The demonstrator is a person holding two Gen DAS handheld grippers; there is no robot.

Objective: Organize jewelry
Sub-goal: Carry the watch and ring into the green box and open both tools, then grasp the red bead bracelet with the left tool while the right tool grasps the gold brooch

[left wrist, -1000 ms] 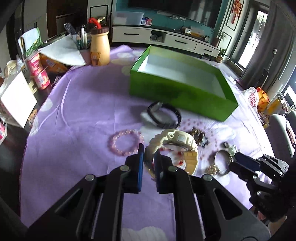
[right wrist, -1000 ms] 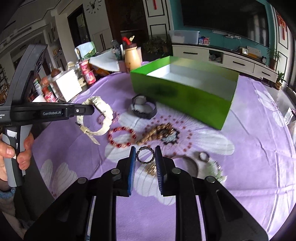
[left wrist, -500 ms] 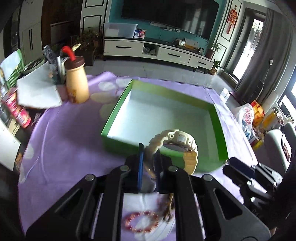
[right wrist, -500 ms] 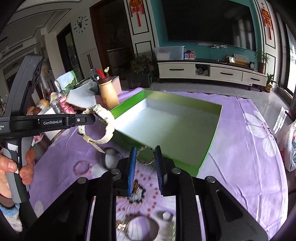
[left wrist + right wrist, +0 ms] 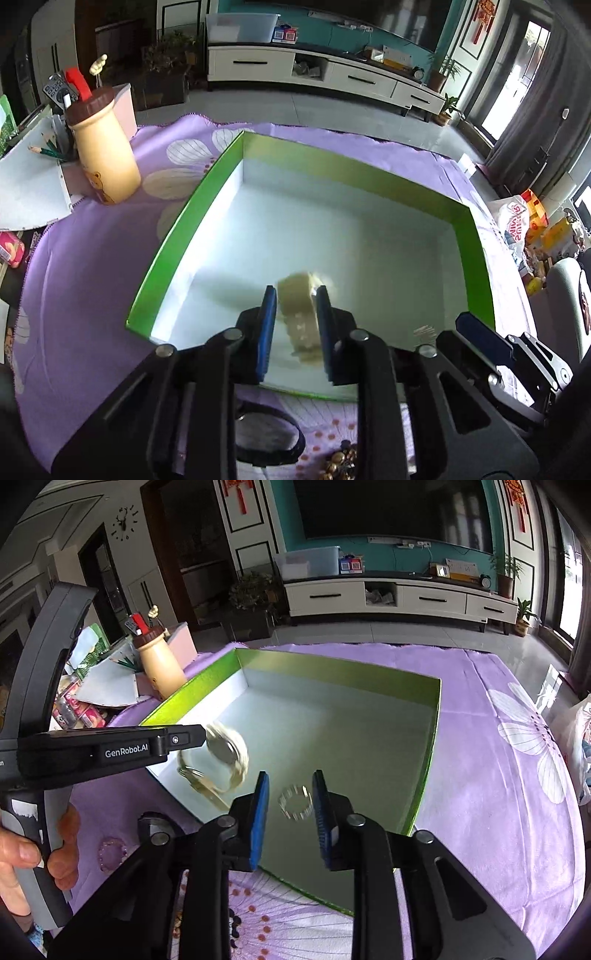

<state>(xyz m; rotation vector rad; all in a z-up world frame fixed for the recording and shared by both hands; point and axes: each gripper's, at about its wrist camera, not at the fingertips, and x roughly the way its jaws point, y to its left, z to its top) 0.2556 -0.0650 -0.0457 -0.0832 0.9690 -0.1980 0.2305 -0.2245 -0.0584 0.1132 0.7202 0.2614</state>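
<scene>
A green box (image 5: 166, 251) with a white inside stands on the purple flowered cloth; it also shows in the right wrist view (image 5: 424, 775). My left gripper (image 5: 294, 325) is open over the box, and a cream watch (image 5: 301, 317), blurred, drops between its fingers; the watch also shows in the right wrist view (image 5: 225, 760) below the left gripper's tip. My right gripper (image 5: 290, 805) is open over the box, and a small beaded ring (image 5: 295, 801), blurred, falls between its fingers.
A black watch (image 5: 266, 439) and a gold bead cluster (image 5: 340, 461) lie on the cloth before the box. A pink bead bracelet (image 5: 110, 853) lies left. A cream bottle (image 5: 103, 155), pencils and boxes stand at the left edge.
Both grippers moved forward over the green box and opened. The cream watch and the beaded ring have left the fingers and are falling into the box.
</scene>
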